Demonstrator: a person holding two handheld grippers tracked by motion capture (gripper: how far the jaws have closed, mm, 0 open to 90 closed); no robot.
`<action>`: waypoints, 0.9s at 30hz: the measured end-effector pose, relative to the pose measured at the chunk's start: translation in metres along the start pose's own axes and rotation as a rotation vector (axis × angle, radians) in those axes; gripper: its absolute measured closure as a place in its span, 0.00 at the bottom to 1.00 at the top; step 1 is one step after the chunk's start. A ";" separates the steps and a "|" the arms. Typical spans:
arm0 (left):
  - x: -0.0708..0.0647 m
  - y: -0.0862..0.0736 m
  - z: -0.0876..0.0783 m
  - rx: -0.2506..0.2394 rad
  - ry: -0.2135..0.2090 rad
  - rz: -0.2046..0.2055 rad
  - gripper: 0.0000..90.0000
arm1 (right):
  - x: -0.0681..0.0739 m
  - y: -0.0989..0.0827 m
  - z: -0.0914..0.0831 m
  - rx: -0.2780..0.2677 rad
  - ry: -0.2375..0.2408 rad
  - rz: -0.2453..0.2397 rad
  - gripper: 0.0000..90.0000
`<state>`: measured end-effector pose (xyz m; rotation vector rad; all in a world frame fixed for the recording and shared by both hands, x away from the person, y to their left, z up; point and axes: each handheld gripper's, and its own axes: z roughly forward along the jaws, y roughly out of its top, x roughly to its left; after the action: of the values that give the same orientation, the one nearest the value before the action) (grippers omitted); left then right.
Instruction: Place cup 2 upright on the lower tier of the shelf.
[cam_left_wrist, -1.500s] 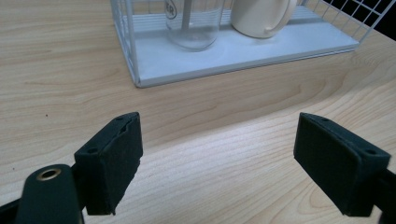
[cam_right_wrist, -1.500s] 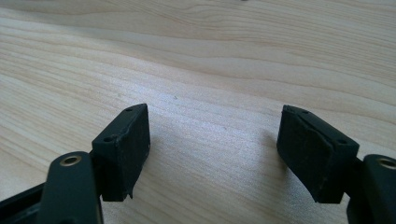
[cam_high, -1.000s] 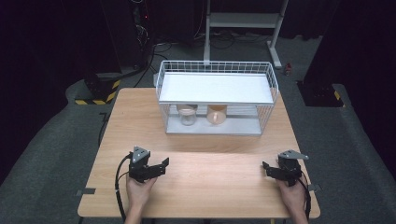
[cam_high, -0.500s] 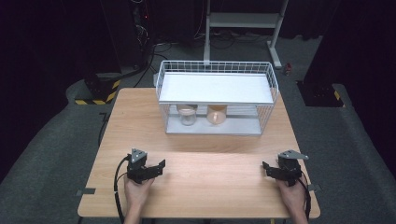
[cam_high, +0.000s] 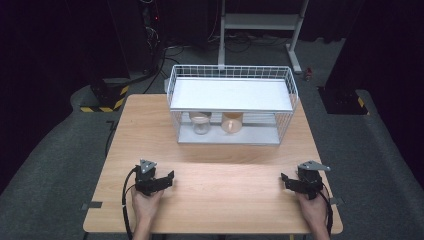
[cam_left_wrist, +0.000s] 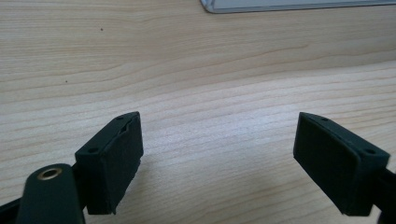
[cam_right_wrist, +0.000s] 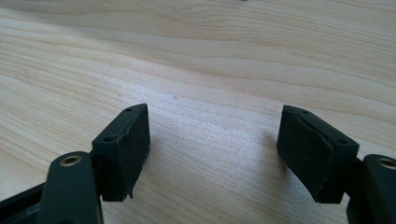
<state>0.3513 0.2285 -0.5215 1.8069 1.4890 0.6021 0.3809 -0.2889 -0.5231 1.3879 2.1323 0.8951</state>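
Both grippers parked on table (cam_high: 220, 195), well short of rack (cam_high: 231, 95)

Left gripper (cam_high: 170, 176) and right gripper (cam_high: 283, 177): jaws wide apart, empty; high view shows two jars (cam_high: 201, 123) under rack shelf; no legible writing.

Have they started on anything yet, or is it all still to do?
Nothing looks done. Both jars stand on the wire rack's lower shelf. The left gripper and right gripper rest open on the table, holding nothing. All handling remains ahead.
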 end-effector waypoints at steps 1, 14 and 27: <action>0.000 0.000 0.001 0.003 0.003 0.000 0.18 | 0.000 0.000 0.000 0.000 0.000 0.001 0.29; 0.001 -0.003 0.007 0.026 0.025 0.003 0.18 | 0.000 0.000 0.000 0.000 0.000 0.000 0.29; -0.008 -0.003 0.009 0.047 0.085 0.045 0.18 | 0.000 0.000 0.000 0.001 0.001 0.002 0.29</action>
<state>0.3543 0.2193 -0.5285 1.8756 1.5337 0.6783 0.3808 -0.2887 -0.5231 1.3909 2.1319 0.8960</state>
